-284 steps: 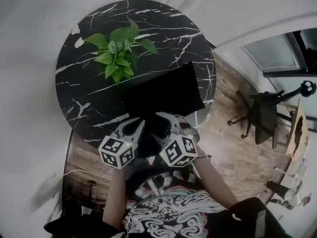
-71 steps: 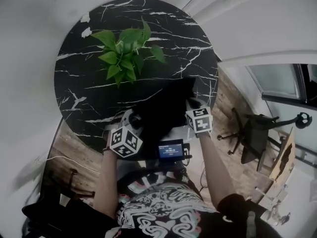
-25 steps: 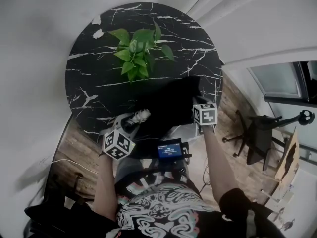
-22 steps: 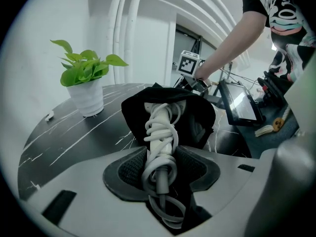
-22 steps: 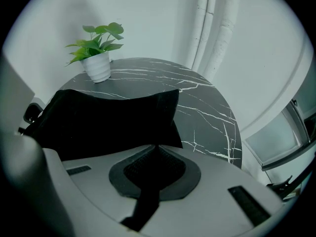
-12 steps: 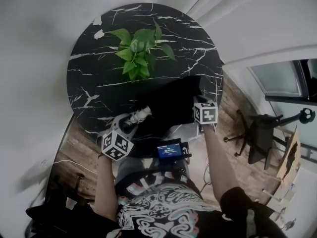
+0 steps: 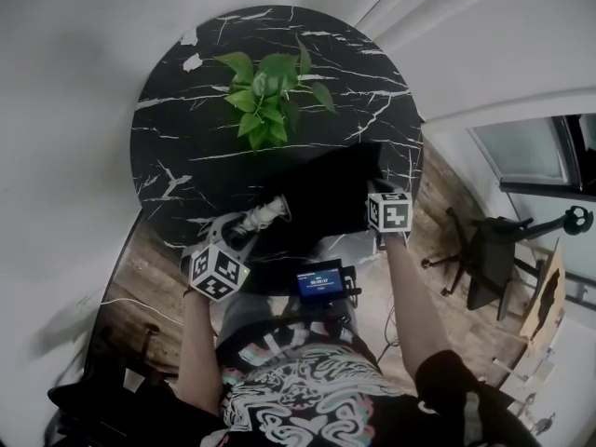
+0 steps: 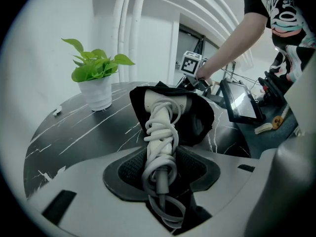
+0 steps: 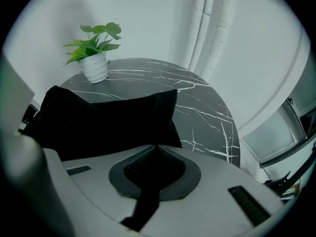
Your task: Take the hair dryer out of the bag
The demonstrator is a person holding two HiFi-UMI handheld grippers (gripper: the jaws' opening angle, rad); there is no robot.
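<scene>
Left gripper view is showing the white hair dryer [image 8: 163,102], its cord wound round the handle, poking halfway out of the mouth of the black bag [image 8: 200,125], with its head sitting inside the fabric. The left tongs [image 8: 160,164] are clamping that wrapped handle. The right tongs [image 9: 155,149] are pinching the bag's opposite edge, clenched tight on cloth. The bag is lying on the dark marble table [image 8: 84,132], near a potted plant [image 8: 96,73].
</scene>
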